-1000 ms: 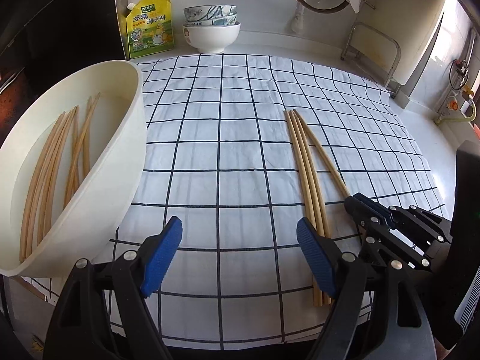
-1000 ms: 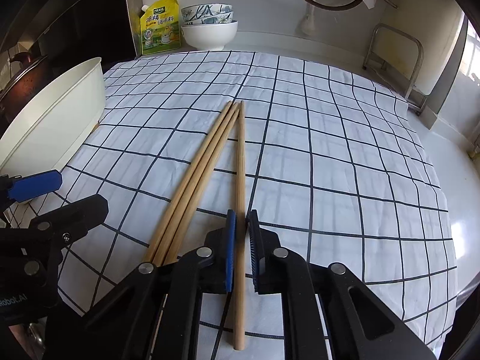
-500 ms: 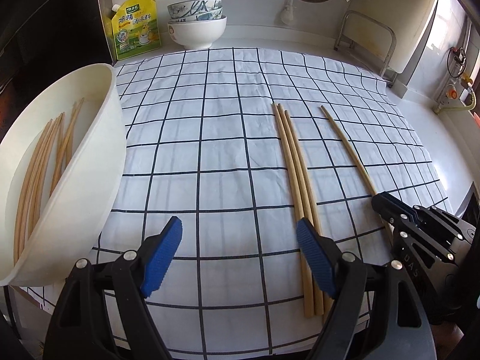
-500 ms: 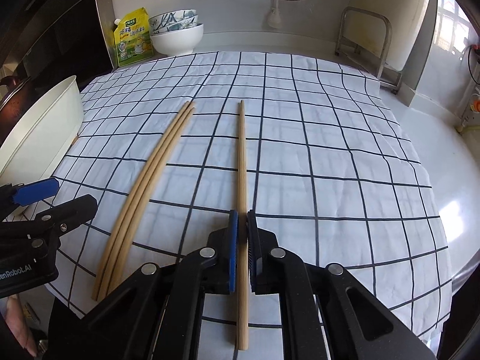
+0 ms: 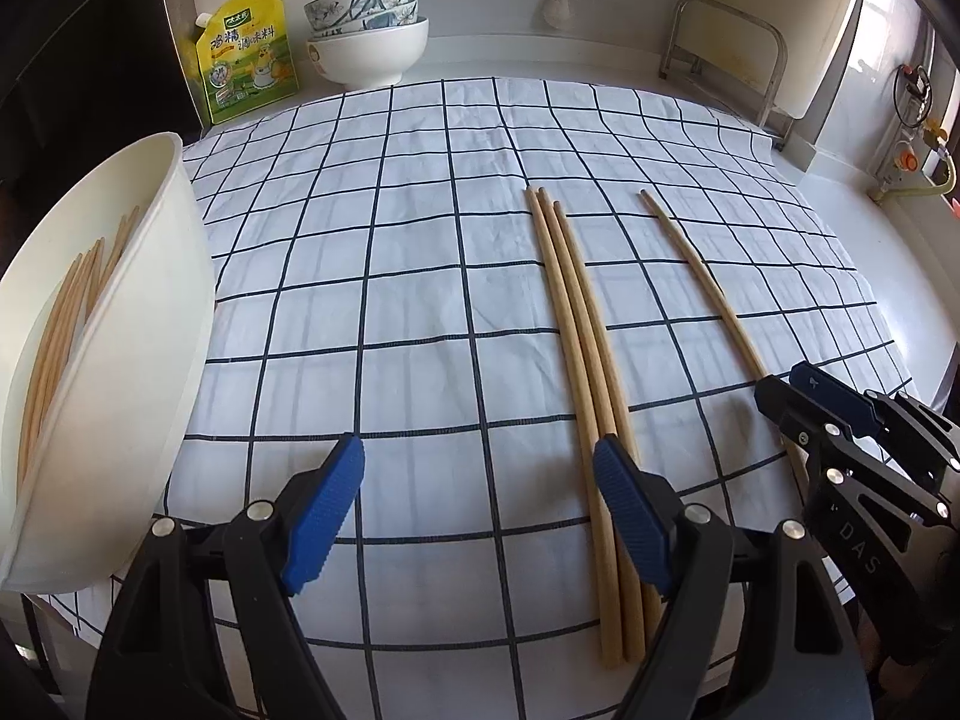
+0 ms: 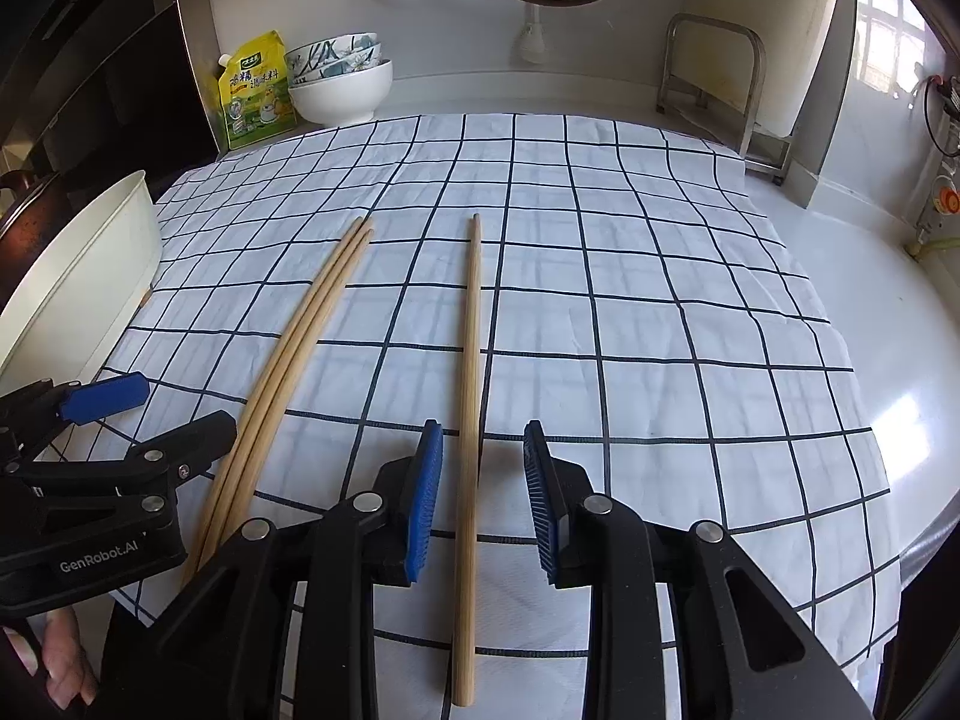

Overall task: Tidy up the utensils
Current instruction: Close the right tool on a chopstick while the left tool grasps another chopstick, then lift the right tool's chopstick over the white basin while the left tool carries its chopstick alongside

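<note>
Wooden chopsticks (image 5: 54,348) inside white tub (image 5: 144,324), left claw (image 5: 480,516) apart, right claw (image 6: 483,501) apart astride lone chopstick (image 6: 471,360)

"GenRobot.AI" on left gripper (image 6: 102,414); "DAS" on right gripper (image 5: 840,408).

Bright daylight pours in from the window (image 6: 888,42) at upper right, glaring off the white countertop (image 6: 900,324). The checked cloth (image 6: 600,276) fills centre frame; pale wall (image 6: 420,12) runs across the top, metal rack (image 6: 714,66) at upper right.
</note>
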Available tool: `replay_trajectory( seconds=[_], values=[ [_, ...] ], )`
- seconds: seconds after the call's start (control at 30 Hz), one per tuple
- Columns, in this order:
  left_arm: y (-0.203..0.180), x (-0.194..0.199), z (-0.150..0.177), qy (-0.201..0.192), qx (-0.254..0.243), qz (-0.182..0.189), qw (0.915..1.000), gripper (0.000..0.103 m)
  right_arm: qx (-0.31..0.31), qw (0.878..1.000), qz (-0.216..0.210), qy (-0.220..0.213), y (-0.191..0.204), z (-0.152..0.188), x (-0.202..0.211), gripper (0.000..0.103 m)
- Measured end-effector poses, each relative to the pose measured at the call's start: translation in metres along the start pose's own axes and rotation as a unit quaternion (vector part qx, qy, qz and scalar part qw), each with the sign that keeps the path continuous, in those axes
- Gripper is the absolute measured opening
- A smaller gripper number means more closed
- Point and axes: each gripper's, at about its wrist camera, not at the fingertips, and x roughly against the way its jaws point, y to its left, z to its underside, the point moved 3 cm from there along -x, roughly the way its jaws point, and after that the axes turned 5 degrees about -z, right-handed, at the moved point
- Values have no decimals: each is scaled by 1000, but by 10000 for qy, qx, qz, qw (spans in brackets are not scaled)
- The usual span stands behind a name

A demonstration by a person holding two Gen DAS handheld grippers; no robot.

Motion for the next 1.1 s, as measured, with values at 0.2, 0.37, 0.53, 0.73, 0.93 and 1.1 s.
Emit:
replay_trajectory(
  seconds=[0.2,0.37,0.53,0.73,0.93,1.1],
  values=[
    [-8,-7,-1,87,-137,-86,9998,77,-34,10000,21,37,-2,0,-2,27],
    [-7,-12,-8,78,-69,-144,9998,80,-18,10000,80,29,-2,-2,-4,27],
    [-8,-18,-17,11,37,-113,9999,77,157,9995,255,-10,1,-6,-10,27],
    [-17,-12,-17,-83,-74,13,9999,40,472,9984,316,-20,13,-4,-11,13],
    [-12,-8,-13,46,66,323,9994,7,237,9997,26,12,10,-4,-9,6],
    [-1,-2,-10,69,231,434,9988,7,-10,9997,-228,-47,8,-7,1,6]
  ],
)
